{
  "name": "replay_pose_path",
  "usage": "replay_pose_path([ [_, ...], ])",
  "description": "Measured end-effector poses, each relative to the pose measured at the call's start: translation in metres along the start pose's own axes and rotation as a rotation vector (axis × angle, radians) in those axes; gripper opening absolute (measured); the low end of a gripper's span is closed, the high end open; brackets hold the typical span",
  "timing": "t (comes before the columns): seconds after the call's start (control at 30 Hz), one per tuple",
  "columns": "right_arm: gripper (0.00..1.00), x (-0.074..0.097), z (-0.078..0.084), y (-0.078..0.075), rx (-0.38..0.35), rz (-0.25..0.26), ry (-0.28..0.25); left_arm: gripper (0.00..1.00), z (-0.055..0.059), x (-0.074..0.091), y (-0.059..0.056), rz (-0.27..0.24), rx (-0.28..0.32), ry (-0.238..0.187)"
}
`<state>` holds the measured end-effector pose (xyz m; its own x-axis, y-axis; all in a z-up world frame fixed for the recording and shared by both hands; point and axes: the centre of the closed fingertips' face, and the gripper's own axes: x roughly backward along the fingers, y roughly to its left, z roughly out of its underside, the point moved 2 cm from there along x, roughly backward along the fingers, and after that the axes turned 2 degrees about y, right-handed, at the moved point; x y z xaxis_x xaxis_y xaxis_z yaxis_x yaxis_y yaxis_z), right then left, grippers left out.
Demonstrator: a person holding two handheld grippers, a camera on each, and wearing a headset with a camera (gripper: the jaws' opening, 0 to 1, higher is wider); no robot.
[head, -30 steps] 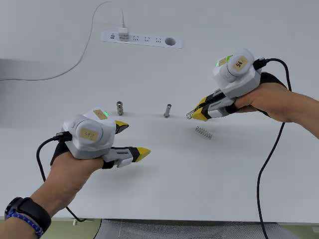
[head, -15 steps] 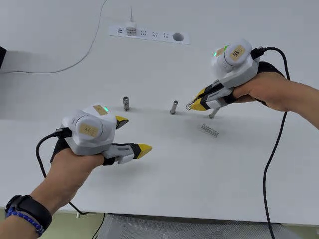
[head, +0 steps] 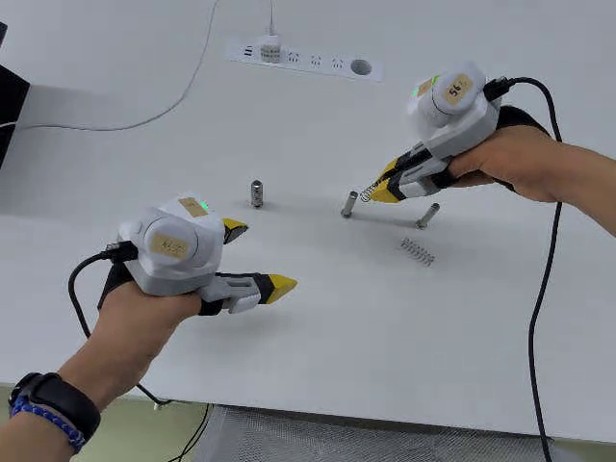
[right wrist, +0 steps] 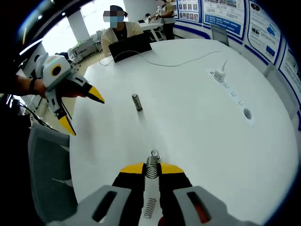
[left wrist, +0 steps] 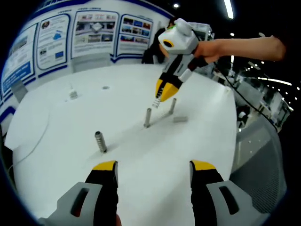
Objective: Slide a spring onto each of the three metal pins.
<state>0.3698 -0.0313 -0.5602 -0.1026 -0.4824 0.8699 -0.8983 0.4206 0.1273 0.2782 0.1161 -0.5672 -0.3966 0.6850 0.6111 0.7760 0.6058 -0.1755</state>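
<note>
The small coiled steel spring [head: 367, 194] is clamped in the yellow tips of the right gripper [head: 385, 192], whose jaws are closed on its rear part, so that the free end sticks out in front. This free end is just beside the top of the middle short grey metal pin [head: 349, 204], a little above it and to its right in the head view. In the right gripper view the round top of the pin sits directly ahead of the spring's end, almost in one line with it.

The pin stands upright on the white table [head: 385, 337], while the long axis of the spring slants down toward it along the jaws. I judge that the coming move needs the spring brought nearer to the pin's own axis and its open end centred over the top.

The left metal pin [head: 256, 192] already carries a spring. The right metal pin [head: 427, 216] looks bare, with a second loose spring [head: 417, 251] lying flat near it. The left gripper [head: 258, 257] hovers well apart with its jaws spread and nothing between them, so the right gripper is the nearer one.
</note>
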Motion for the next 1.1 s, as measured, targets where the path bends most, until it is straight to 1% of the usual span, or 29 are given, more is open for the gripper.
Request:
replay_pose_path([
  [0.3, 0.12, -0.006, -0.003, -0.002, 0.013, -0.004, 0.010, 0.63, 0.003, 0.003, 0.003, -0.004, 0.024, -0.005],
  [0.67, 0.12, -0.013, -0.005, -0.003, 0.017, -0.006, 0.024, 0.63, 0.007, 0.004, 0.003, -0.007, 0.044, -0.009],
  [0.8, 0.12, -0.015, -0.005, -0.004, 0.019, -0.005, 0.030, 0.63, 0.008, 0.006, 0.006, -0.010, 0.058, -0.017],
  [0.93, 0.12, -0.017, -0.005, -0.004, 0.021, -0.008, 0.037, 0.63, 0.007, 0.006, 0.008, -0.013, 0.060, -0.019],
  [1.1, 0.12, -0.018, -0.008, -0.005, 0.024, -0.007, 0.031, 0.62, 0.007, 0.007, 0.009, -0.017, 0.067, -0.025],
])
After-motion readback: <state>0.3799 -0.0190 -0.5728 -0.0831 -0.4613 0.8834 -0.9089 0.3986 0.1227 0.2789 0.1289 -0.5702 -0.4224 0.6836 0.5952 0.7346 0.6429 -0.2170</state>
